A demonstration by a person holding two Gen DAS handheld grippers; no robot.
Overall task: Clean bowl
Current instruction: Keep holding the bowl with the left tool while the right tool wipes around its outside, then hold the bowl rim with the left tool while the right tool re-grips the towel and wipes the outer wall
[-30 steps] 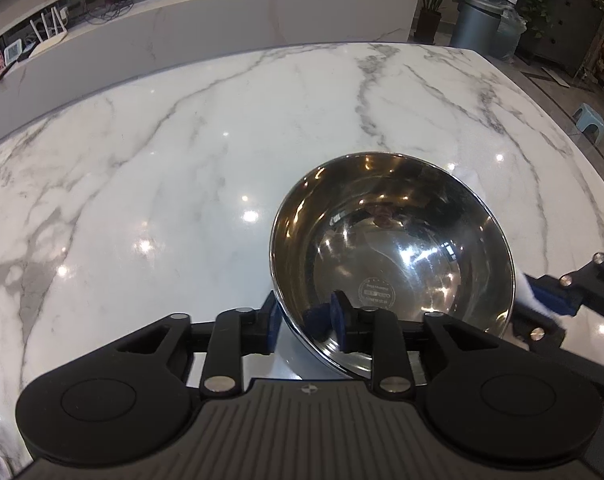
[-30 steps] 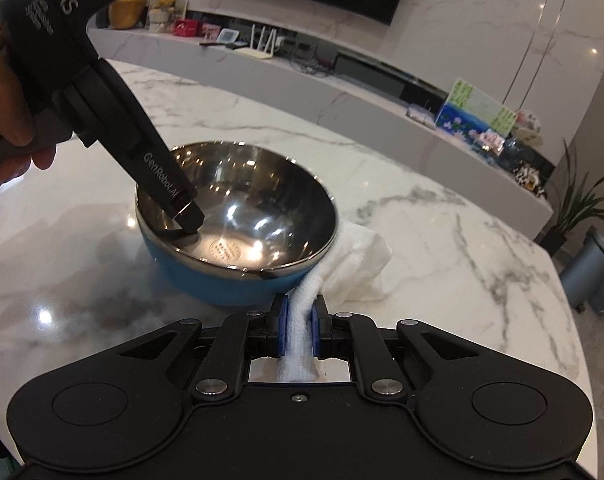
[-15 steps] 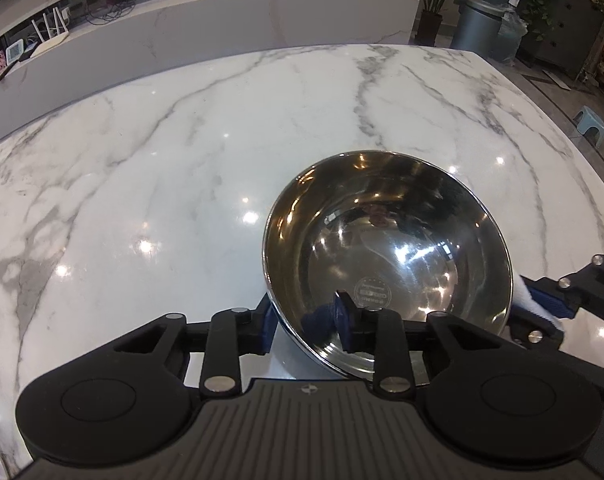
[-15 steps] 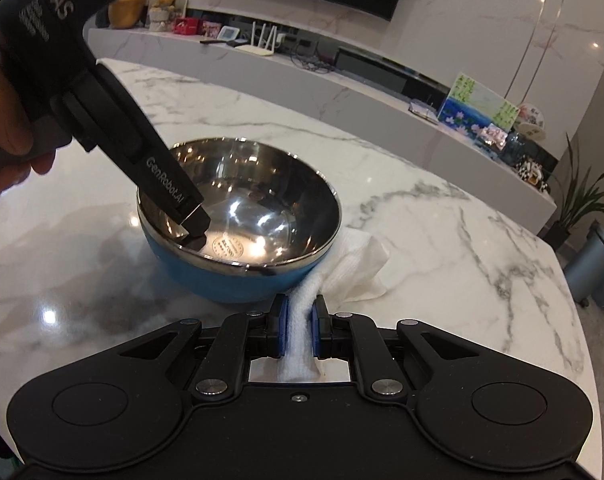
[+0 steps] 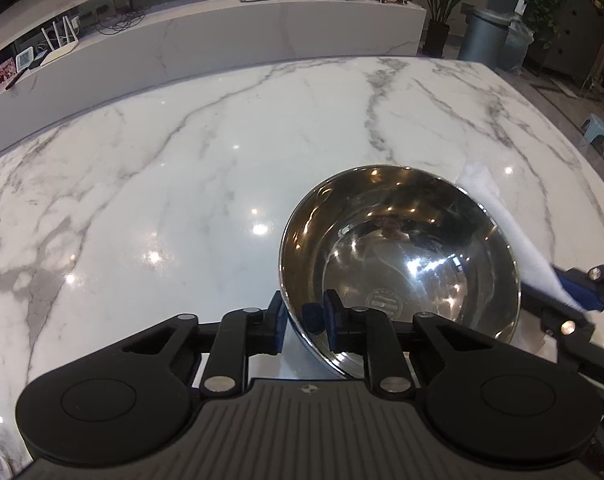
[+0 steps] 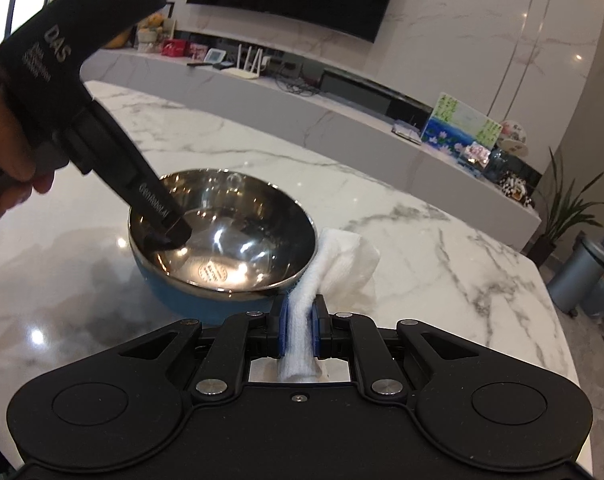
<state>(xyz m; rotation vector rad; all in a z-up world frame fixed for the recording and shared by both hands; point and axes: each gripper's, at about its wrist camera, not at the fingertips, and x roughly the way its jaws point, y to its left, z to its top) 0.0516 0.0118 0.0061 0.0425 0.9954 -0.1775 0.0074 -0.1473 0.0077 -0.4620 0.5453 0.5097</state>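
A steel bowl (image 5: 402, 252) with a blue outside (image 6: 222, 240) stands on the marble table. My left gripper (image 5: 304, 322) is shut on the bowl's near rim, one finger inside and one outside; it also shows in the right wrist view (image 6: 168, 236). My right gripper (image 6: 299, 330) is shut on a white cloth (image 6: 334, 264), which is lifted beside the bowl's right side. The cloth (image 5: 518, 240) and the right gripper (image 5: 574, 304) also show at the right edge of the left wrist view.
The marble table (image 5: 182, 168) spreads wide to the left and beyond the bowl. Its right edge (image 6: 558, 304) is close to the cloth. A long white counter (image 6: 342, 112) with small items stands behind. Grey bins (image 6: 582, 276) stand on the floor at the right.
The cloth has risen off the table beside the bowl with my right gripper. My left gripper keeps its hold on the rim; the bowl has shifted slightly.
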